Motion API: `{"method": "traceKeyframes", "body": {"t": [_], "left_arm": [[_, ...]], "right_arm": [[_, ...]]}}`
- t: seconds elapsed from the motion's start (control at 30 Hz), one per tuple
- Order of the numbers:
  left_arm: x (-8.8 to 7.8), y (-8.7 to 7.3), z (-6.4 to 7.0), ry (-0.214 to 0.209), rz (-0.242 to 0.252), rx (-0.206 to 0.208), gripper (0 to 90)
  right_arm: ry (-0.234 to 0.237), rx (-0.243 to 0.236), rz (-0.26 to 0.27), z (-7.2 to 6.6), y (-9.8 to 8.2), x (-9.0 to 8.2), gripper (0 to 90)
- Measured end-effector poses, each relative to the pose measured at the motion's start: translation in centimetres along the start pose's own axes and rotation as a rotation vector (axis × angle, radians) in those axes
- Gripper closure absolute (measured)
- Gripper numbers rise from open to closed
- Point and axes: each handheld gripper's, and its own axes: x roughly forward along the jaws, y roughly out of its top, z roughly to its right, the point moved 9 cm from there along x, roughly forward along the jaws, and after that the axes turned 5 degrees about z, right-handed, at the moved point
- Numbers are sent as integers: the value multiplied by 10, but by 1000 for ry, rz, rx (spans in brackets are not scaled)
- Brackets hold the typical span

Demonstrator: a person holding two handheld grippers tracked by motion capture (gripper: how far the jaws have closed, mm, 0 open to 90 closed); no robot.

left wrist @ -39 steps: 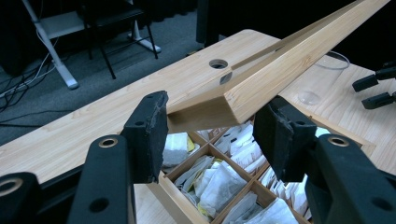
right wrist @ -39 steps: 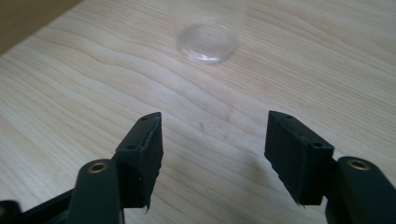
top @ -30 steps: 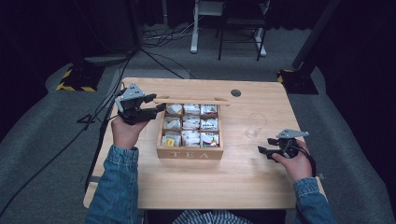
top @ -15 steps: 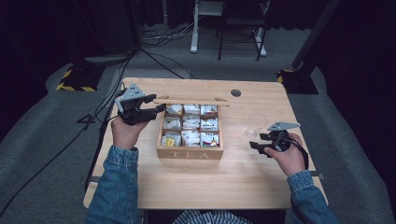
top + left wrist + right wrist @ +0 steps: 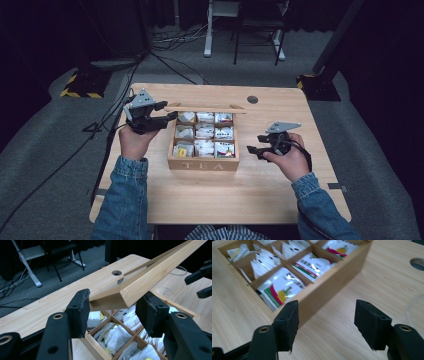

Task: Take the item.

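A wooden tea box [image 5: 202, 164] marked TEA stands mid-table, its compartments full of tea bags [image 5: 205, 132]. Its hinged lid [image 5: 205, 108] is raised over the back edge. My left gripper [image 5: 165, 113] is at the lid's left end and shut on that corner; in the left gripper view the lid [image 5: 155, 275] runs away from between the pads of my left gripper [image 5: 112, 312]. My right gripper [image 5: 254, 143] hovers open just right of the box. In its own view the right gripper [image 5: 327, 322] has bare table between its pads, with the box corner [image 5: 329, 287] just ahead.
The light wooden table [image 5: 280, 200] has a round cable hole [image 5: 252, 99] at the back right. A clear round object [image 5: 166, 290] lies on the table right of the box. Desk legs and a chair stand on the floor behind; cables trail at the left.
My right gripper has moved left and up, from near the table's right edge to just beside the box. The left gripper and the lid have stayed put.
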Motion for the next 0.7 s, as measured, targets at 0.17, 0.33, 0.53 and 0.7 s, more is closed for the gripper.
{"method": "traceKeyframes", "body": {"t": [0.17, 0.33, 0.53, 0.7], "left_arm": [[0, 0, 0, -1, 0, 0, 457], [0, 0, 0, -3, 2, 0, 457], [0, 0, 0, -3, -2, 2, 457], [0, 0, 0, -5, -3, 2, 457]], "right_arm": [[41, -28, -1, -16, 13, 11, 372], [79, -61, -6, -33, 27, 25, 368], [118, -91, -13, -53, 42, 41, 364], [147, -118, -18, -68, 53, 54, 363]]}}
